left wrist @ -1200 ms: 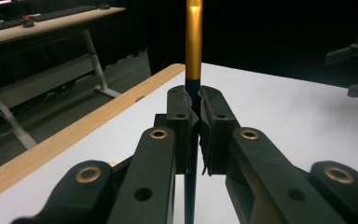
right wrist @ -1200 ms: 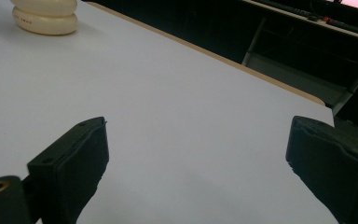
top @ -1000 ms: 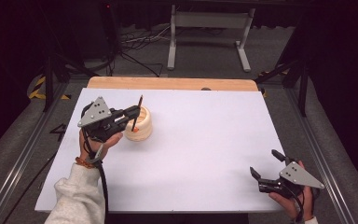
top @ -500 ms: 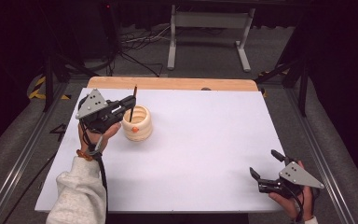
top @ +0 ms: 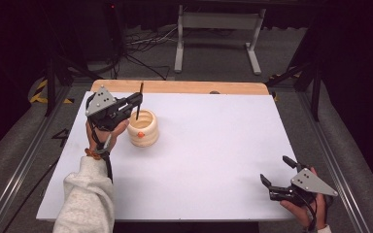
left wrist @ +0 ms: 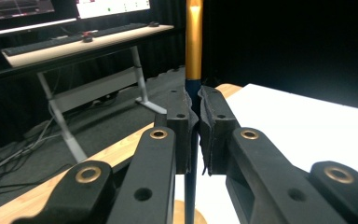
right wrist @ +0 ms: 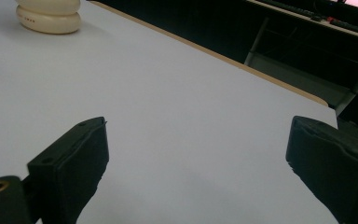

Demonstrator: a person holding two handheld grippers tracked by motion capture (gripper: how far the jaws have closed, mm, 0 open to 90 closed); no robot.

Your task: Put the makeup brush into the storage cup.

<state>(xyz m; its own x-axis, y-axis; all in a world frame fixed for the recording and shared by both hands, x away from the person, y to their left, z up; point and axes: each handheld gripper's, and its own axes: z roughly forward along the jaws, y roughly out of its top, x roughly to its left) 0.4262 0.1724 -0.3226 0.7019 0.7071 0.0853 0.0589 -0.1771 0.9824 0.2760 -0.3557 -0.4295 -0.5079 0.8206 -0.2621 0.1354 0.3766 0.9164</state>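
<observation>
Two grippers in use. I have the left gripper clenched on a pen, upright over the cream pot. Judged light, stiff, slippery; grip mid-barrel. Right gripper, well apart from pot, released.

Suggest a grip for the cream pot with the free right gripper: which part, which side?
Probably the rim wall of the pot, from above on its right side. It stands upright with an open mouth; the left gripper holds a pen over its left side. The right gripper is open.
</observation>
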